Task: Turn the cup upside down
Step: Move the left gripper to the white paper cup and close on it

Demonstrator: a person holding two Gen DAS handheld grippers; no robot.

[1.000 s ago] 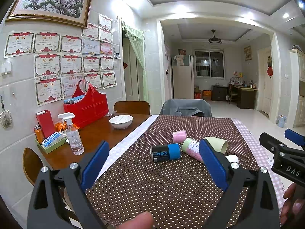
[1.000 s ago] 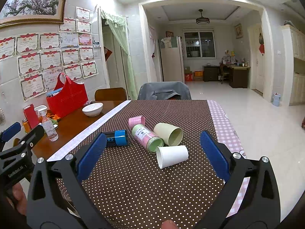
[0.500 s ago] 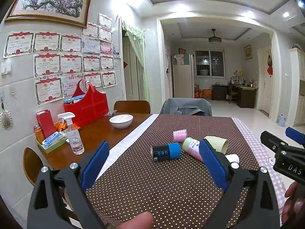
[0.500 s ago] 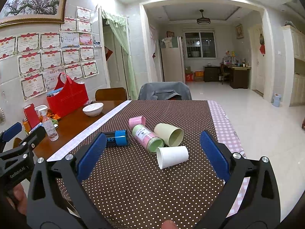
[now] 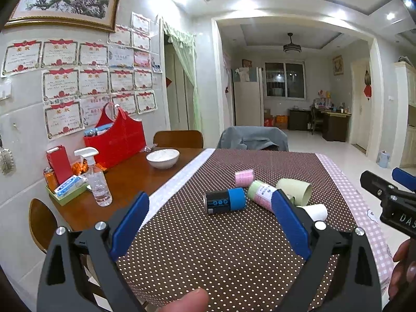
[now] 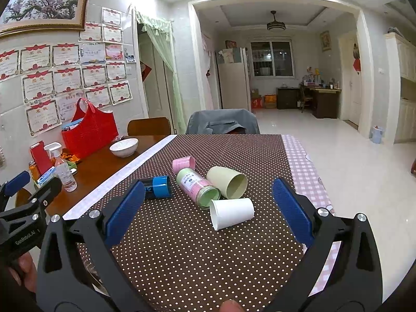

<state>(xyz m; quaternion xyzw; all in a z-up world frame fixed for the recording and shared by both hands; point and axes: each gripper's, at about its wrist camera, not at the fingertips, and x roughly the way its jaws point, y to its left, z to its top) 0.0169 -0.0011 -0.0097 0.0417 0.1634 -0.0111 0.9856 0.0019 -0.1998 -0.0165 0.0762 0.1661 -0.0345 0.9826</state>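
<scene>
Toward the right edge of the dotted tablecloth (image 6: pixel 182 254), the white paper cup (image 6: pixel 232 213) lies on its side, mouth turned to the near left, touching the pale green cup (image 6: pixel 228 182) behind it and the mouth end of the pink-labelled green bottle (image 6: pixel 196 186). A blue-capped black can (image 6: pixel 158 187) and a small pink cup (image 6: pixel 183 163) lie further left and back, all tipped over, so none yet stands inverted. The right gripper (image 6: pixel 208 208) hangs above the near cloth, fingers spread wide and empty, framing the white cup. That is probably the easiest pick, since its near side is unobstructed. The left gripper (image 5: pixel 210 223) is likewise spread and empty, lined up nearer the can. Open cloth lies between grippers and cluster. The checked border (image 6: pixel 304 166) at the right edge leaves little room for setting a cup down. The wooden table (image 5: pixel 130 179) to the left carries a white bowl (image 5: pixel 163 158) and a spray bottle (image 5: pixel 97 182).
</scene>
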